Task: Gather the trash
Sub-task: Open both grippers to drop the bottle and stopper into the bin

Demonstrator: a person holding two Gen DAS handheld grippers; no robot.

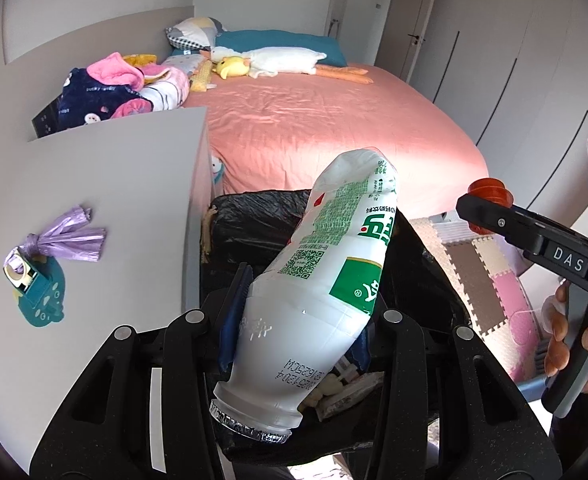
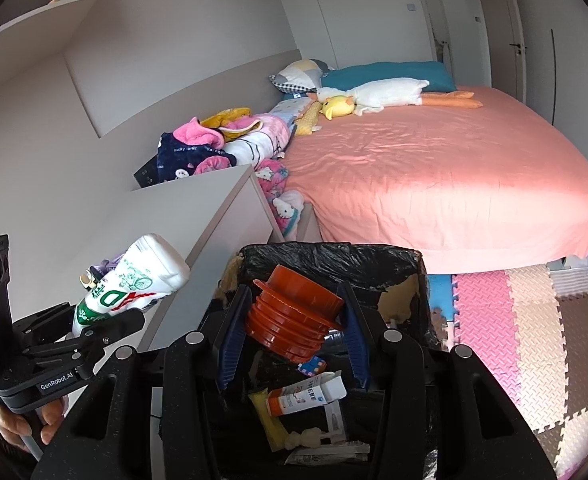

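My left gripper (image 1: 298, 312) is shut on a white milk bottle with a green label (image 1: 314, 288), mouth toward the camera, held over the black-lined trash bin (image 1: 246, 216). The bottle also shows in the right wrist view (image 2: 134, 280). My right gripper (image 2: 294, 316) is shut on an orange ribbed cap (image 2: 294, 312) above the bin (image 2: 334, 256). The cap also shows in the left wrist view (image 1: 488, 200). Inside the bin lie a small carton (image 2: 306, 394), a yellow wrapper (image 2: 268, 416) and other scraps.
A grey cabinet top (image 1: 106, 208) on the left holds a purple bag knot (image 1: 70, 236) and a teal tape dispenser (image 1: 34, 288). Beyond is a bed with a pink sheet (image 2: 434, 168), plush toys and clothes. Foam floor mats (image 2: 534, 340) lie at right.
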